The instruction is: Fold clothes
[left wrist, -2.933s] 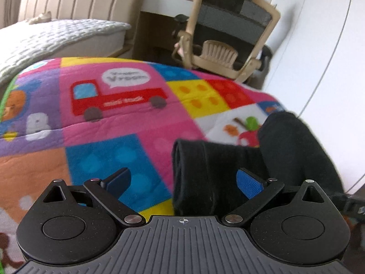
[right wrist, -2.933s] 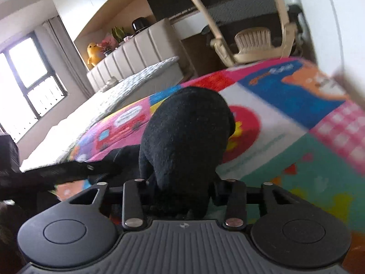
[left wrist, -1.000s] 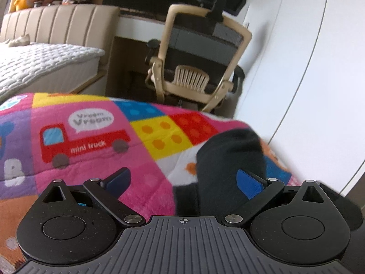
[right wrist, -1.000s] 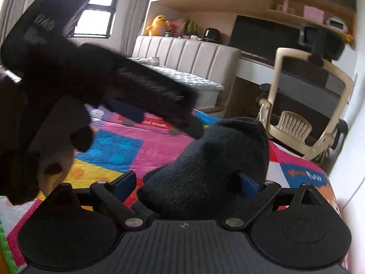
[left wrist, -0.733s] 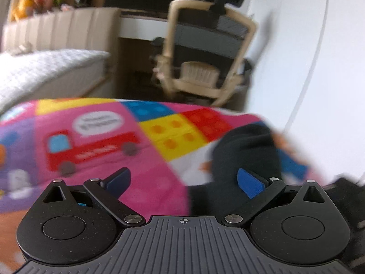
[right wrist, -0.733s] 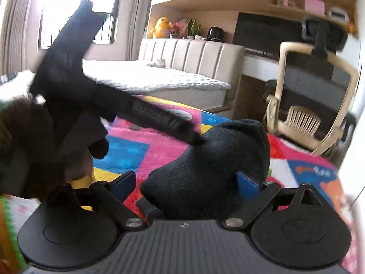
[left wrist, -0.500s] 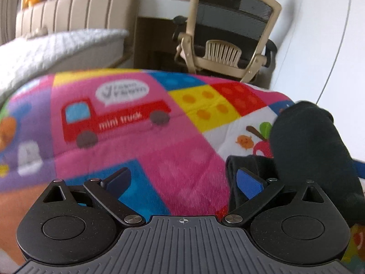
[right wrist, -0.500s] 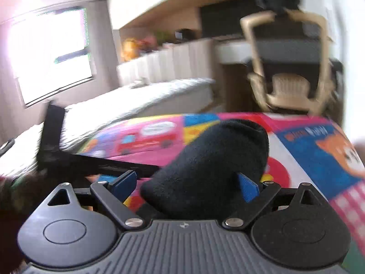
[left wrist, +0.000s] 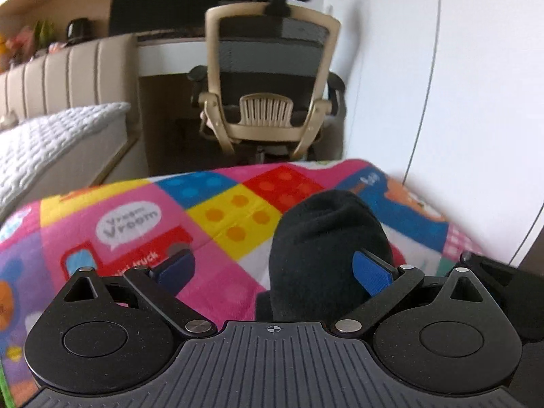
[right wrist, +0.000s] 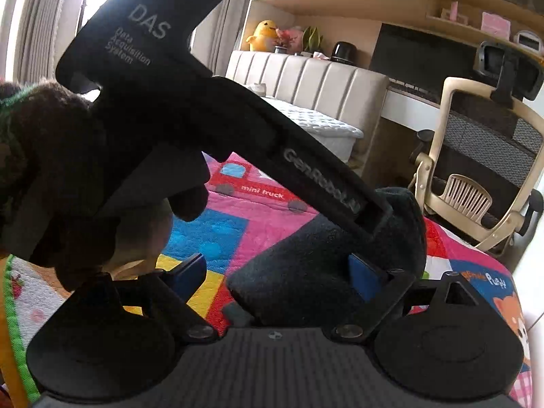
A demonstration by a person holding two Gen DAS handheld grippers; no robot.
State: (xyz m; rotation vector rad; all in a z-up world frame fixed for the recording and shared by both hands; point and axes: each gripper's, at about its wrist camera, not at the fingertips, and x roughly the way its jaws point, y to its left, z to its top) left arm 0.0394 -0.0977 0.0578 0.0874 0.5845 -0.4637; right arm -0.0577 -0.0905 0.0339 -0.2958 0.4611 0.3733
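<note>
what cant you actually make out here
- Left wrist view: the black garment runs down behind the gripper body, so its shape and fold state are hidden.
- Right wrist view: the left gripper crosses in front of the garment; the contact point is hidden.
- Right gripper: whether the pads pinch the cloth is unclear.

Patchwork play mat beneath the fingers; beige office chair straight ahead; quilted bed ahead-left; yellow plush duck on far shelf.
</note>
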